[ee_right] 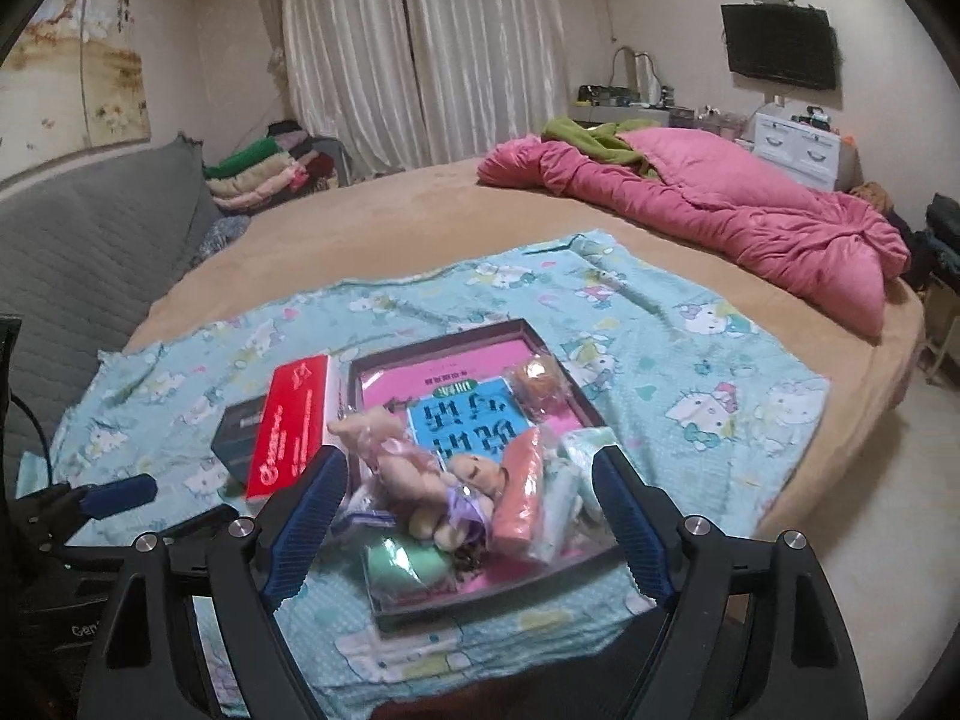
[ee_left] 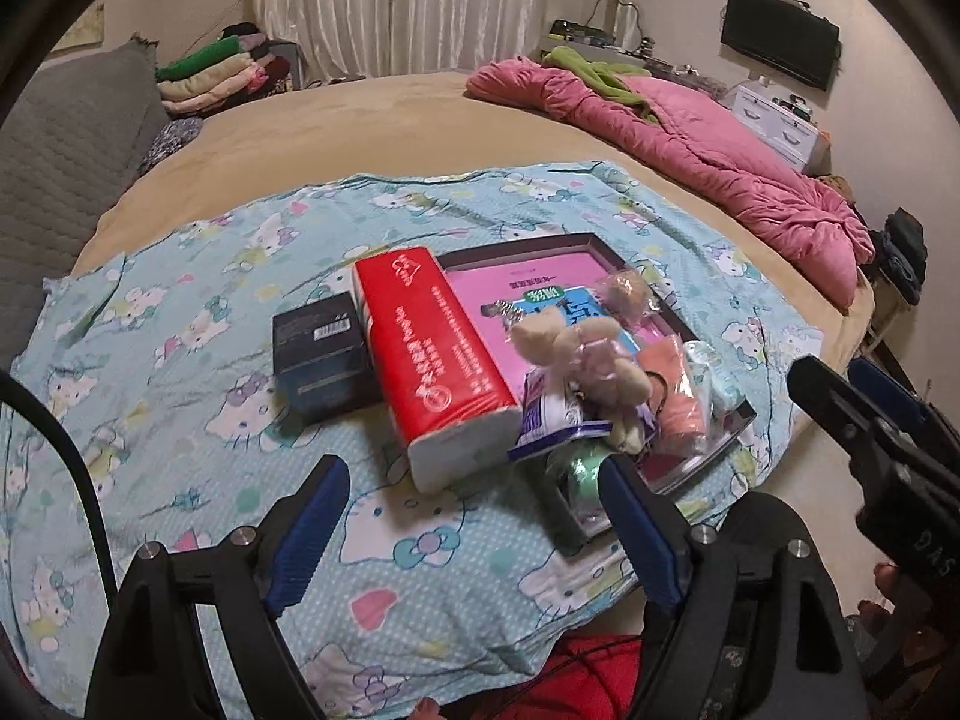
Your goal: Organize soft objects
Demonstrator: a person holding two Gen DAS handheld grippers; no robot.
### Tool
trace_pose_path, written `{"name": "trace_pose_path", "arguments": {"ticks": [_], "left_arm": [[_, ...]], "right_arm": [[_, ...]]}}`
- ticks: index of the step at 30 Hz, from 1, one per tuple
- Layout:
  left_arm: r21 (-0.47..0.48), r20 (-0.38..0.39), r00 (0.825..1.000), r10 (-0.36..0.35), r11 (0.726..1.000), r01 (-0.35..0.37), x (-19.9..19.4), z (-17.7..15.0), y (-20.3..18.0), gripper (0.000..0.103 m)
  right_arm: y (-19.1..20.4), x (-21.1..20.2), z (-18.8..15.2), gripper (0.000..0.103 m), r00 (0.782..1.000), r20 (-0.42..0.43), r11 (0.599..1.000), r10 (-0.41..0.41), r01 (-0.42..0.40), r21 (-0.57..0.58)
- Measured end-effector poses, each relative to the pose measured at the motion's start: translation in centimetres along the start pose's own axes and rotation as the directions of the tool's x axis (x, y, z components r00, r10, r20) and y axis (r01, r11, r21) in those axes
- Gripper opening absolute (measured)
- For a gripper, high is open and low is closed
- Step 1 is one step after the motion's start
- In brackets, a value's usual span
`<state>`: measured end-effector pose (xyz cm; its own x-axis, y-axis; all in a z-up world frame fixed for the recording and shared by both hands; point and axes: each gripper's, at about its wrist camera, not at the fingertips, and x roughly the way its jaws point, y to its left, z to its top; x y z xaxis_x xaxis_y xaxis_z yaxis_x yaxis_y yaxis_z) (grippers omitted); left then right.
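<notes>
A shallow dark tray (ee_left: pixel 528 249) with a pink lining lies on the cat-print cloth (ee_left: pixel 180 312). In it are a beige plush bear (ee_left: pixel 576 354), an orange soft roll (ee_left: pixel 675 402), a pale blue packet (ee_left: pixel 714 378), a green bagged item (ee_left: pixel 579 468) and a small round plush (ee_left: pixel 627 291). A red tissue pack (ee_left: pixel 432 354) leans on the tray's left rim beside a black box (ee_left: pixel 321 354). My left gripper (ee_left: pixel 474 516) is open over the cloth, near the tissue pack's end. My right gripper (ee_right: pixel 468 510) is open above the bear (ee_right: pixel 420 480) and the roll (ee_right: pixel 522 498), pressing on nothing.
The cloth covers the near part of a round tan bed (ee_right: pixel 390 228). A pink quilt (ee_right: pixel 750 222) lies at its far right. A grey sofa (ee_left: pixel 66 138) and folded blankets (ee_left: pixel 210 72) stand to the left. The right gripper's body (ee_left: pixel 870 420) shows at the right edge.
</notes>
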<state>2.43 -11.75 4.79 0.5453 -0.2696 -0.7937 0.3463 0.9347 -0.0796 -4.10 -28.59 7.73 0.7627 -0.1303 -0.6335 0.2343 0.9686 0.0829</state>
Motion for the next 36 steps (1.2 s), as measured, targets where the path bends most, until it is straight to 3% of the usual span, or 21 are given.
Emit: {"name": "trace_pose_path", "arguments": {"ticks": [7, 15, 36], "left_arm": [[-0.041, 0.001, 1.000, 0.017, 0.999, -0.017, -0.9, -1.0, 0.1, 0.085], [-0.062, -0.016, 1.000, 0.025, 0.998, -0.026, -0.6, -1.6, -0.6, 0.085], [-0.057, -0.043, 0.999, 0.014, 0.998, -0.017, 0.1, -2.0, -1.0, 0.085]], "right_arm": [[0.8, -1.1, -2.0, 0.085, 0.997, -0.057, 0.995, 0.050, -0.054, -0.081], [-0.1, 0.2, -3.2, 0.085, 0.993, -0.110, 0.997, 0.049, -0.056, -0.056], [0.3, 1.0, -3.7, 0.085, 0.990, -0.131, 0.995, 0.056, -0.065, -0.072]]}}
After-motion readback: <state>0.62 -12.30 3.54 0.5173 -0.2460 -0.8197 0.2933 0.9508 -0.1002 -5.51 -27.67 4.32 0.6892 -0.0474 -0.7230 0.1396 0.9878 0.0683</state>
